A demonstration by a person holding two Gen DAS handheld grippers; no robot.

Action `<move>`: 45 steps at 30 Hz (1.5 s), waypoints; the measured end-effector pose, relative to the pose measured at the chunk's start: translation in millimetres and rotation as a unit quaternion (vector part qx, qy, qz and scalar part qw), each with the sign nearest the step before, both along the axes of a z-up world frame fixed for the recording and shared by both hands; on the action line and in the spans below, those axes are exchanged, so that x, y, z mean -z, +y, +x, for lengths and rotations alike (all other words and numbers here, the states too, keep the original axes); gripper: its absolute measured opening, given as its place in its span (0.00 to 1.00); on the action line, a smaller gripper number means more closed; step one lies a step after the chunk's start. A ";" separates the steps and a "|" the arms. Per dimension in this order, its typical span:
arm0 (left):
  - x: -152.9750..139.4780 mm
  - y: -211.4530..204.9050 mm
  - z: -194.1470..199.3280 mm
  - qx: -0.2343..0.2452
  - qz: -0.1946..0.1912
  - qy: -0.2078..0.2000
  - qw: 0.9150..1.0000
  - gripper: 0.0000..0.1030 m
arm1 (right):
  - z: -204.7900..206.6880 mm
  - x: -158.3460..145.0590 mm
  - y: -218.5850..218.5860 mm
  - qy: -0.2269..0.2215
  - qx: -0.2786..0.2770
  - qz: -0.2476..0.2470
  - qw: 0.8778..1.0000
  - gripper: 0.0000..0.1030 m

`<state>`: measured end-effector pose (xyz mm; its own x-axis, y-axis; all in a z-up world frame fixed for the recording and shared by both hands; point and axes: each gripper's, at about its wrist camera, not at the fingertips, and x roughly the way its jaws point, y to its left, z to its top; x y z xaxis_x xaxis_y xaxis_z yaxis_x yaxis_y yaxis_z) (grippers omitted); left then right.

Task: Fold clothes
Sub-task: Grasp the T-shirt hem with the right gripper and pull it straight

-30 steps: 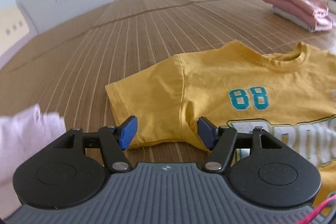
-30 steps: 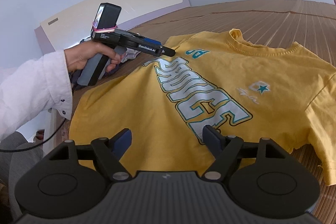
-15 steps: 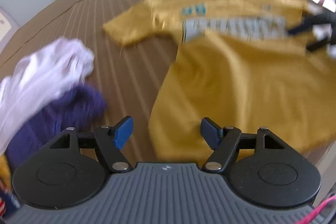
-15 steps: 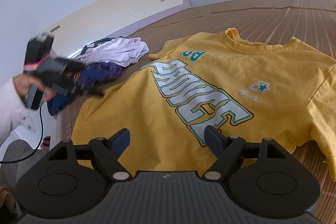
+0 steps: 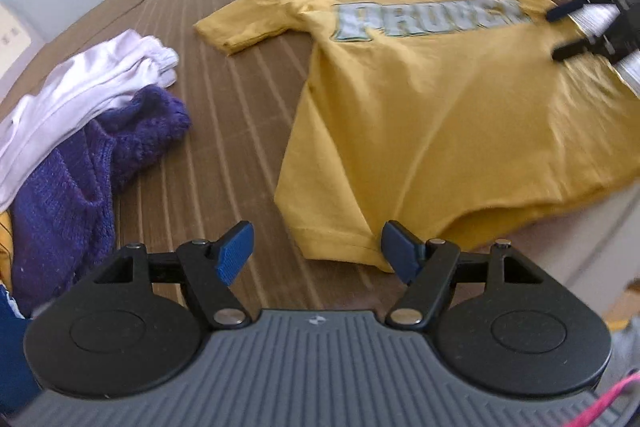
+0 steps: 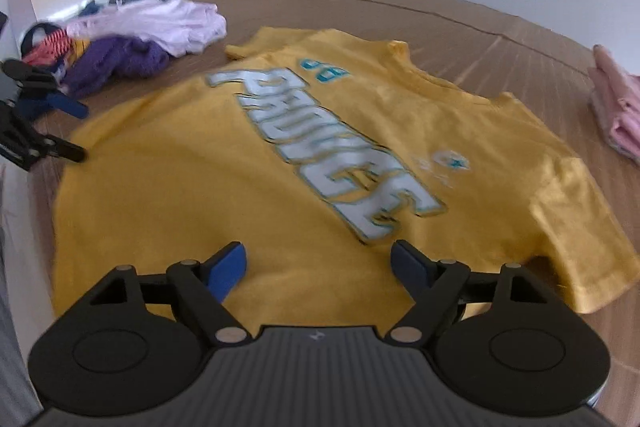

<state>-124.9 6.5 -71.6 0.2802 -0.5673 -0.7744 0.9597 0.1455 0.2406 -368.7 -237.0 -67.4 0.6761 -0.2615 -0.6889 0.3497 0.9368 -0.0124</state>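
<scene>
left wrist view: left claw [image 5: 316,247] wide open, holding nothing, over the hem corner of the yellow tee [image 5: 440,99] lying flat on the bamboo mat [image 5: 224,115]; right wrist view: right claw [image 6: 318,265] also wide open and empty above the tee's lower front, with the purple knit [image 6: 120,61] off to its left.

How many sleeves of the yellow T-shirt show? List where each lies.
2: the left-side sleeve points toward the clothes pile; the right-side sleeve lies near the folded pink stack.

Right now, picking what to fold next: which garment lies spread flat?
The yellow T-shirt, laid open with print up; the purple knit and white garment are bunched.
</scene>
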 end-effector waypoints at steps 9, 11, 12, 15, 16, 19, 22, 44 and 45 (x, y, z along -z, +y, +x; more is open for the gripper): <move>-3.8 19.9 -51.1 0.088 0.037 -0.049 0.994 0.74 | -51.6 -2.6 -21.2 0.008 0.055 -0.016 0.998 0.78; -4.1 24.4 -52.1 0.085 0.033 -0.059 0.994 0.74 | -51.1 -2.0 -10.0 0.010 0.084 -0.042 0.996 0.79; -4.2 26.5 -51.6 0.082 0.031 -0.060 0.994 0.74 | -53.7 -3.4 -4.8 0.004 0.094 -0.050 0.994 0.79; -3.7 30.6 -47.8 0.071 0.021 -0.057 0.996 0.75 | -64.3 -9.2 12.3 -0.027 0.099 -0.062 0.993 0.79; -3.4 30.8 -47.2 0.070 0.019 -0.057 0.996 0.75 | -71.4 -13.0 20.6 -0.047 0.084 -0.054 0.994 0.79; -2.3 28.6 -50.0 0.069 0.016 -0.065 0.995 0.78 | -87.4 -22.4 42.0 -0.090 0.025 -0.029 0.995 0.80; -3.0 25.4 -55.5 0.069 0.008 -0.078 0.995 0.79 | -92.2 -21.4 67.8 -0.085 -0.026 -0.021 0.996 0.80; -5.7 21.7 -61.9 0.087 0.008 -0.098 0.991 0.79 | -121.7 -6.3 97.3 -0.026 0.016 -0.009 0.999 0.10; -6.9 22.2 -63.1 0.091 0.010 -0.101 0.991 0.79 | -126.4 -9.3 94.0 -0.030 0.023 -0.005 0.999 0.09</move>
<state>-188.0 28.7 -64.7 0.3250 -0.6069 -0.7253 0.9018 -0.0322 0.4310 -495.1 -142.9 -58.1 0.7032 -0.2992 -0.6449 0.3922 0.9199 0.0008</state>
